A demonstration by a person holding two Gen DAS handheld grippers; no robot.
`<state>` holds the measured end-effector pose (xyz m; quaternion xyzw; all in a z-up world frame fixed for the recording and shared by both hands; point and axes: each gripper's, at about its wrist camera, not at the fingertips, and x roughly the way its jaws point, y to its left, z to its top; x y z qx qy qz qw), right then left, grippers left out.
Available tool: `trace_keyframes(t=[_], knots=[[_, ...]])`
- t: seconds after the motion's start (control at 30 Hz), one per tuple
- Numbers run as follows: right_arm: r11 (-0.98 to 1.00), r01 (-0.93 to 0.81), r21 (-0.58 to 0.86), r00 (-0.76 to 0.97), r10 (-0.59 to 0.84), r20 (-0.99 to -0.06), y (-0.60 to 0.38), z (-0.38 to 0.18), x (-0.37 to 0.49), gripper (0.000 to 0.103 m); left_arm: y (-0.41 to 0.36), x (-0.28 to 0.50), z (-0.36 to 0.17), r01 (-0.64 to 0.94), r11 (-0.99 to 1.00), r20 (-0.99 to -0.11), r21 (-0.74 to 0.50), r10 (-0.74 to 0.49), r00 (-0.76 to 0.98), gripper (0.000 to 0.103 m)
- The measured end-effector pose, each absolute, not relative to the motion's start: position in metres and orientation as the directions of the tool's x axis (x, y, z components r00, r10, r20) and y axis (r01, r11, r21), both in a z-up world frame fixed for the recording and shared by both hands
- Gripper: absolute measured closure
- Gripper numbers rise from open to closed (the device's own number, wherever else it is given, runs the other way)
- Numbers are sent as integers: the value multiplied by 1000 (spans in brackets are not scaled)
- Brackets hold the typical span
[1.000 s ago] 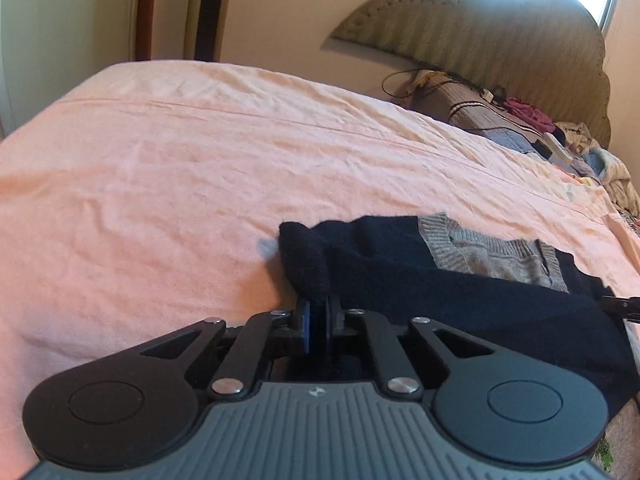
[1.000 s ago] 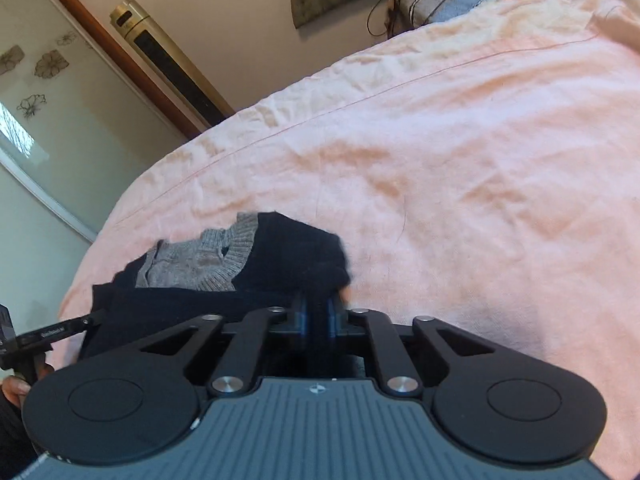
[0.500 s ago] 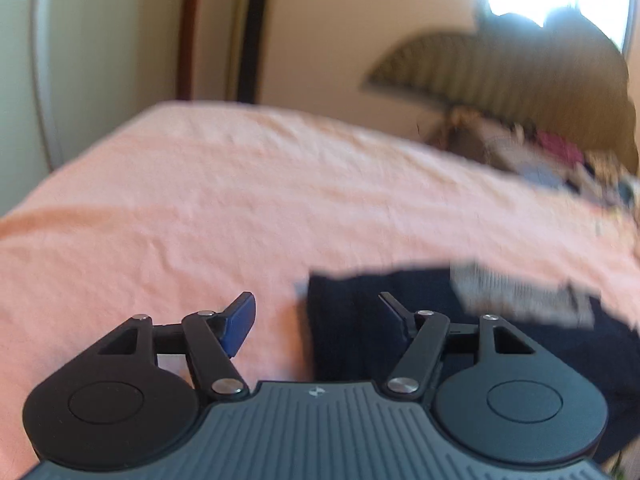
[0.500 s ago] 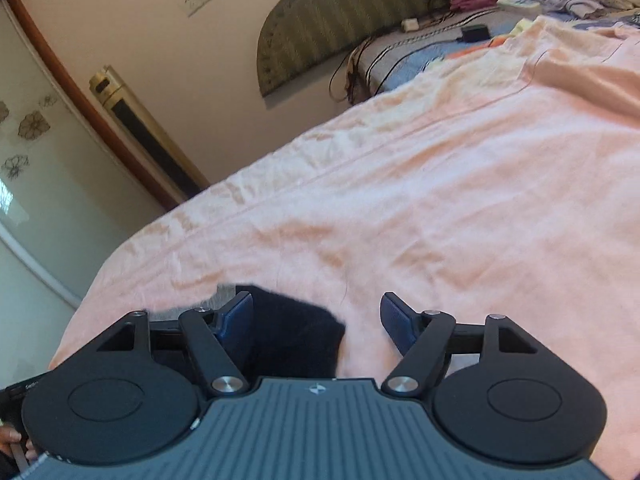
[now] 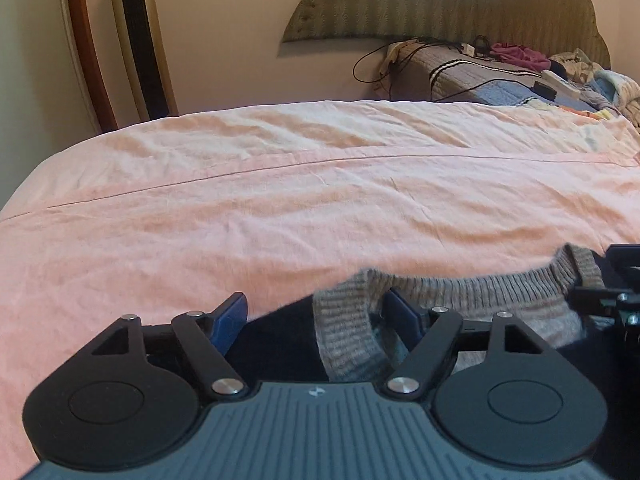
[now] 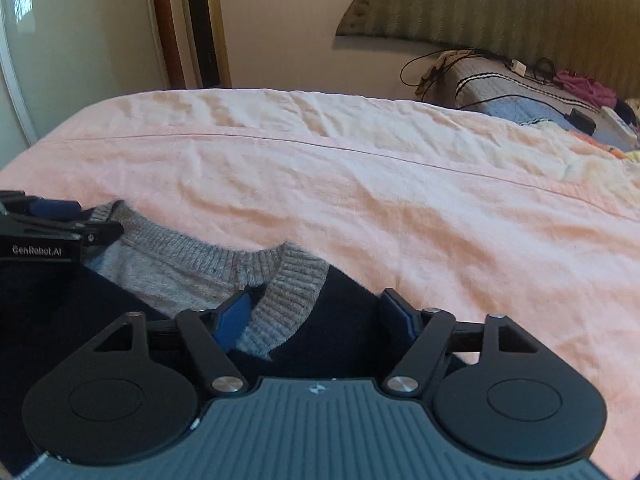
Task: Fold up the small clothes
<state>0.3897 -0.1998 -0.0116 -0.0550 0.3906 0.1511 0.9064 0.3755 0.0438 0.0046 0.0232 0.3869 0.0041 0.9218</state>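
Both grippers have let go and shifted toward the sweater's [image 6: 344, 332] grey collar [image 5: 348, 336]; left gripper [image 5: 316, 320] and right gripper [image 6: 316, 316] fingers have just been opening and stand spread, pinching nothing. Close now and you may snag only the collar rib, dragging the fold apart on the bed [image 5: 280, 208].

Two close wrist views, shared sweater [image 5: 344, 320]

both grippers tip downward side by side. the left gripper [image 5: 318, 316] has its jaws spread wide, just opened, gripping nothing. the right gripper [image 6: 316, 314], at the left one's 3 o'clock, likewise has wide jaws, just opened, its blue pads [image 6: 234, 316] pressing on nothing.
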Motion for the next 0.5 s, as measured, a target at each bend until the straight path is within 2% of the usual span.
trace_keyframes(t=[0.03, 0.07, 0.1, 0.13, 0.2, 0.27, 0.3, 0.33, 0.43, 0.47, 0.5], knots=[[952, -306, 32, 642, 231, -731, -199, -12, 394, 9, 44, 381, 7, -3, 999, -725, 49, 38, 688, 25], [955, -297, 27, 632, 217, -743, -196, -9, 395, 10, 43, 383, 11, -12, 998, -742, 61, 53, 669, 25], [959, -284, 24, 622, 203, -756, -195, -6, 393, 11, 41, 380, 16, -27, 996, -746, 90, 85, 661, 26], [961, -276, 35, 622, 206, -755, -196, 1, 386, 18, 42, 371, 24, -41, 994, -728, 106, 105, 677, 28], [952, -295, 76, 678, 265, -686, -207, 21, 351, 18, 50, 337, 43, -25, 998, -669, 52, 54, 742, 27], [940, -312, 136, 721, 327, -611, -221, 37, 306, 4, 61, 290, 53, 1, 997, -640, -73, -48, 767, 26], [921, -346, 177, 699, 379, -606, -226, 37, 287, 1, 63, 270, 51, 20, 993, -645, -119, -93, 759, 23], [906, -375, 199, 668, 413, -619, -226, 33, 272, 3, 62, 252, 45, 39, 990, -665, -135, -120, 737, 22], [909, -398, 126, 617, 366, -696, -220, 4, 238, 3, 54, 215, 15, 52, 997, -729, -64, -82, 679, 22], [916, -399, 44, 636, 311, -706, -217, -10, 228, 2, 54, 200, 13, 50, 998, -688, -26, -54, 724, 22], [915, -402, -23, 696, 289, -657, -218, -13, 213, 1, 53, 189, 15, 25, 1000, -680, 2, -17, 733, 22]])
